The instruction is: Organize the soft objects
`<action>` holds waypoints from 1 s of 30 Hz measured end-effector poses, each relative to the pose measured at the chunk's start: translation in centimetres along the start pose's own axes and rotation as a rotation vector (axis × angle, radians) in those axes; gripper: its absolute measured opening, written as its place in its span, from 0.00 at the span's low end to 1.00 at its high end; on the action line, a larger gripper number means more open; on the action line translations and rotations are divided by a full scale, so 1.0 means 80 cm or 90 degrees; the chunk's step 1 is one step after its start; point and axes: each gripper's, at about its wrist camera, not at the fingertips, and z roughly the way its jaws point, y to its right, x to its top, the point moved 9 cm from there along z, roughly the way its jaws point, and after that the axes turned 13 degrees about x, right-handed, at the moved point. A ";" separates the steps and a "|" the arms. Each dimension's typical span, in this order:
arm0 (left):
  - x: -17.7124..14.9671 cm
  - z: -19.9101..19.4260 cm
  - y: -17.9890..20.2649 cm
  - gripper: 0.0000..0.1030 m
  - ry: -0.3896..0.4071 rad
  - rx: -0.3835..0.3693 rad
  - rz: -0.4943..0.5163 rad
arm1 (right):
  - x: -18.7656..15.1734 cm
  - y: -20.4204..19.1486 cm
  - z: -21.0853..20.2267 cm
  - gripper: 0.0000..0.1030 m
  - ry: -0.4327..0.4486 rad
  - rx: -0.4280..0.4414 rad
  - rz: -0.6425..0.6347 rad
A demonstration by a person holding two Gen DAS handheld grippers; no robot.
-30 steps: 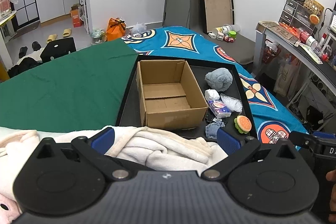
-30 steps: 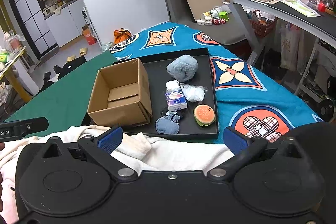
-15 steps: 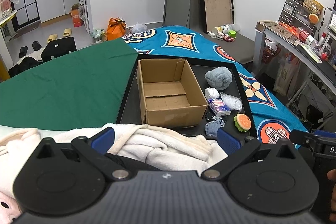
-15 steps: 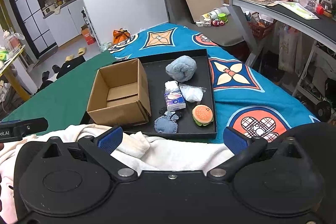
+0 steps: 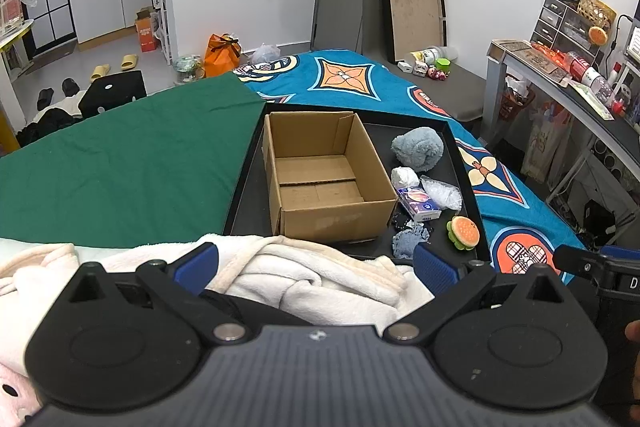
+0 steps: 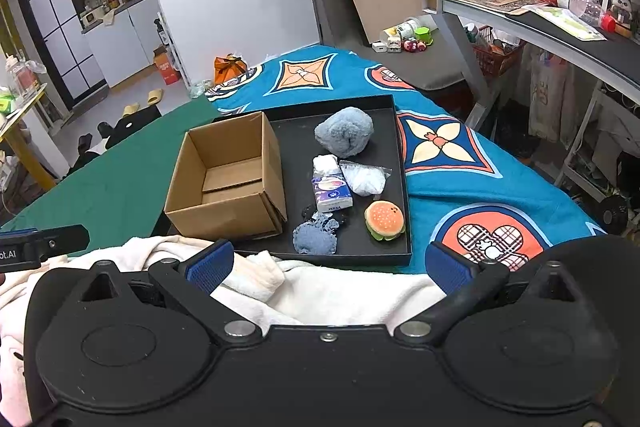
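An open, empty cardboard box (image 5: 324,175) (image 6: 228,179) stands at the left of a black tray (image 5: 460,155) (image 6: 400,147). Beside it on the tray lie a blue-grey fluffy ball (image 5: 418,149) (image 6: 344,133), a tissue pack (image 5: 420,205) (image 6: 331,193), a clear bag of white stuff (image 5: 442,193) (image 6: 366,179), a burger plush (image 5: 463,233) (image 6: 385,219) and a blue knit cloth (image 5: 410,239) (image 6: 314,237). My left gripper (image 5: 315,265) and right gripper (image 6: 329,267) are both open, side by side over a cream fleece (image 5: 304,275) (image 6: 340,299), short of the tray.
The tray rests on a bed with a green cover (image 5: 120,167) and a blue patterned blanket (image 6: 460,155). A desk (image 6: 560,27) with clutter stands to the right. Bags and slippers lie on the floor beyond the bed.
Both grippers have barely shifted. In the left wrist view a dark patch now shows below the fleece fold between the fingers.
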 end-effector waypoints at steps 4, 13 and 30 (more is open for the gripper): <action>0.000 0.000 0.000 1.00 -0.001 0.001 0.000 | 0.000 0.000 0.000 1.00 -0.003 0.004 0.005; -0.001 0.004 -0.006 1.00 -0.004 0.004 -0.001 | -0.001 0.001 0.003 1.00 -0.006 -0.001 0.006; 0.013 0.041 -0.003 1.00 -0.025 0.006 -0.005 | 0.010 0.011 0.027 1.00 -0.020 -0.010 0.014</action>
